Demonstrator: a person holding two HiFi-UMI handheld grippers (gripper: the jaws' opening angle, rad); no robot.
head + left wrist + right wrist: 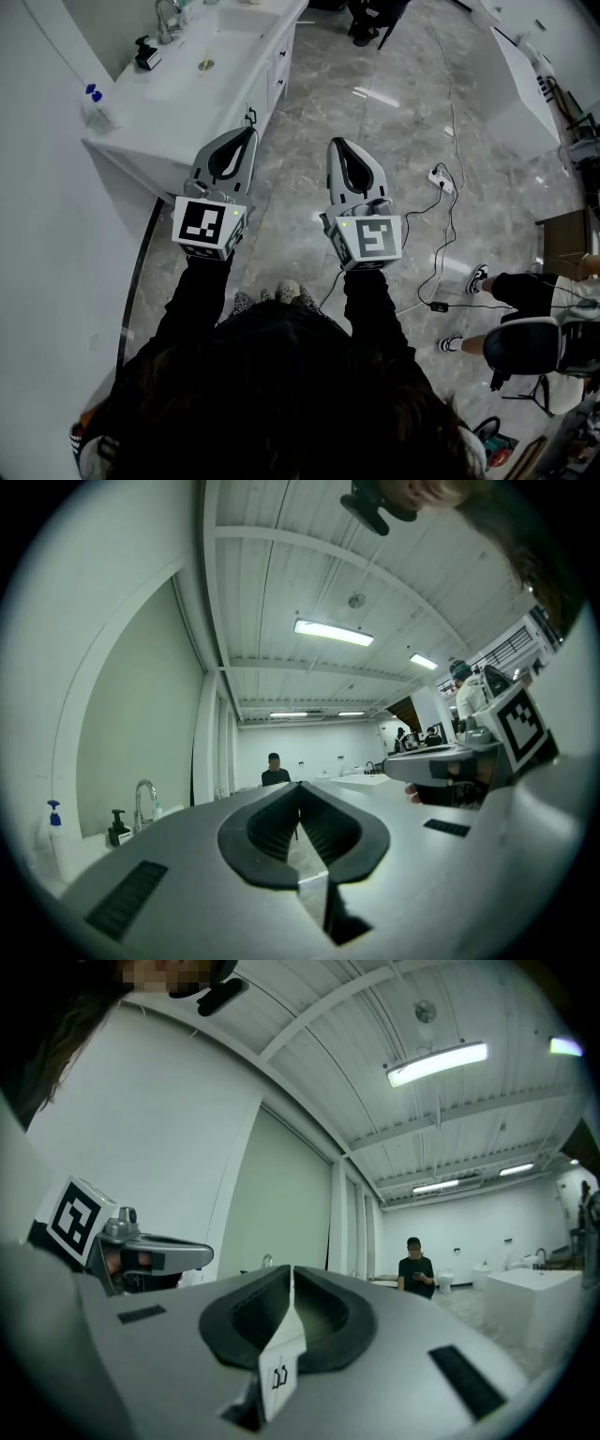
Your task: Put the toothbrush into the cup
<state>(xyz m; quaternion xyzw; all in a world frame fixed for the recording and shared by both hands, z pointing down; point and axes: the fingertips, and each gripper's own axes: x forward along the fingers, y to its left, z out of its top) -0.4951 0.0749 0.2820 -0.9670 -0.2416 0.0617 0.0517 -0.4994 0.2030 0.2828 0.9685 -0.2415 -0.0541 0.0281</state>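
I cannot make out a toothbrush or a cup in any view. My left gripper [250, 128] is held level just off the front corner of a white vanity counter [141, 122]. Its jaws are shut with nothing between them, as the left gripper view also shows for the left gripper [298, 786]. My right gripper [335, 143] is level beside it over the marble floor, jaws shut and empty, and the right gripper view shows the same closed right gripper [291, 1269]. Both point away from me into the room.
The counter holds a sink basin [211, 52], a faucet [167, 19], a black pump dispenser [145, 54] and a blue-topped bottle [92, 96]. A power strip with cables [441, 178] lies on the floor. A seated person [525, 295] is at right; another person [414, 1265] stands far off.
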